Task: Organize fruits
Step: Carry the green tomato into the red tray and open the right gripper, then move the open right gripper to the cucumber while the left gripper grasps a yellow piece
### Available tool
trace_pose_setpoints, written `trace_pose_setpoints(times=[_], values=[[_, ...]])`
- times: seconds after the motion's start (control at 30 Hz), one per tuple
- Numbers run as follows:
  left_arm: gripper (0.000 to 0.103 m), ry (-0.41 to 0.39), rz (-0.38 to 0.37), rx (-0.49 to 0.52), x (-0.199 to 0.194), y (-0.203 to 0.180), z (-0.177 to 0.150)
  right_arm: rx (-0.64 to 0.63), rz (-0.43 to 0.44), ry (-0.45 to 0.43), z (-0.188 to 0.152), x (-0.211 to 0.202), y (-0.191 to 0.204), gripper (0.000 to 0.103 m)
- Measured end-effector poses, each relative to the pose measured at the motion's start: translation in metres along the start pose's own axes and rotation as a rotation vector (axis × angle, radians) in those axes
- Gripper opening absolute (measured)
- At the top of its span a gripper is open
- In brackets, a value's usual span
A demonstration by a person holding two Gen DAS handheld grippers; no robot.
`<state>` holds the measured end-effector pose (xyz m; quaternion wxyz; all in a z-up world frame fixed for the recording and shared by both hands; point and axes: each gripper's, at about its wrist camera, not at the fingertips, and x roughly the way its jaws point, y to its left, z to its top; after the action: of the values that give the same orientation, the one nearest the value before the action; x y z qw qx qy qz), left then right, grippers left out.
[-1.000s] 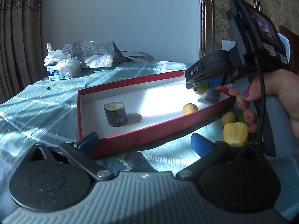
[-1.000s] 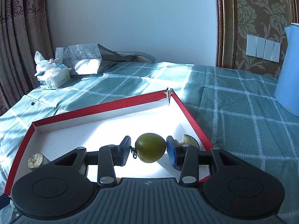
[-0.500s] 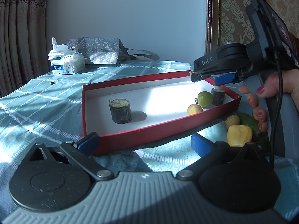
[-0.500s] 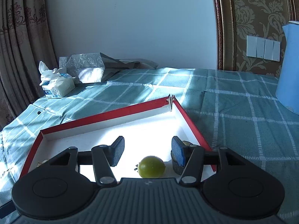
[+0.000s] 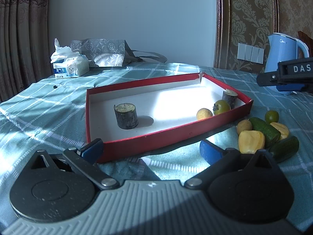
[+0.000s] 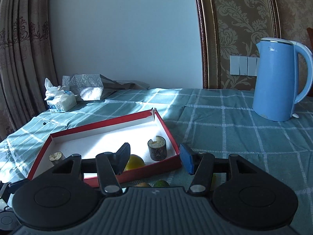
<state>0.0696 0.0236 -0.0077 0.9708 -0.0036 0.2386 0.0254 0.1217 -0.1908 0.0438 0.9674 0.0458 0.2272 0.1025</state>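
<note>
Both the left tongs [image 5: 151, 148] and right tongs [image 6: 153, 159] gape empty; the small green fruit [image 5: 271, 116], lower right, looks smooth, light and roll-prone, best pinched across its middle.

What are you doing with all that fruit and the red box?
Someone is sorting fruit into the shallow red cardboard box on the teal checked tablecloth, holding a gripper in each hand. The left gripper and right gripper are both open and empty. Inside the box sit two dark sugarcane stumps, a round green fruit and a small tan fruit. A pile of yellow and green produce waits beside the box.
</note>
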Motion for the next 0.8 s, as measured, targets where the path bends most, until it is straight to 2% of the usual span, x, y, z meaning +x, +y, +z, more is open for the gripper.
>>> trace_pose_setpoints(times=[0.23,0.3,0.37,0.43,0.6,0.7,0.8], values=[[0.103,-0.011,-0.012,-0.018,-0.002,0.002,0.000,0.088,-0.041,0.042,-0.039,-0.036,-0.039,0.055],[0.103,-0.029,-0.021,-0.030,-0.005,0.003,-0.001,0.106,-0.033,0.048,-0.052,-0.043,-0.042,0.061],[0.103,-0.045,-0.039,-0.028,-0.009,0.003,-0.001,0.097,-0.035,0.042,-0.061,-0.046,-0.039,0.076],[0.103,-0.056,-0.054,-0.018,-0.011,0.001,-0.001,0.052,-0.037,0.038,-0.067,-0.044,-0.031,0.076],[0.103,-0.065,-0.076,-0.006,-0.013,-0.001,-0.002,0.010,-0.029,0.108,-0.073,-0.026,-0.012,0.078],[0.103,-0.063,-0.079,-0.016,-0.013,0.000,-0.002,-0.020,-0.074,0.148,-0.076,-0.012,0.000,0.079],[0.103,-0.054,-0.084,-0.016,-0.012,0.000,-0.001,-0.027,-0.095,0.142,-0.079,-0.005,0.004,0.080]])
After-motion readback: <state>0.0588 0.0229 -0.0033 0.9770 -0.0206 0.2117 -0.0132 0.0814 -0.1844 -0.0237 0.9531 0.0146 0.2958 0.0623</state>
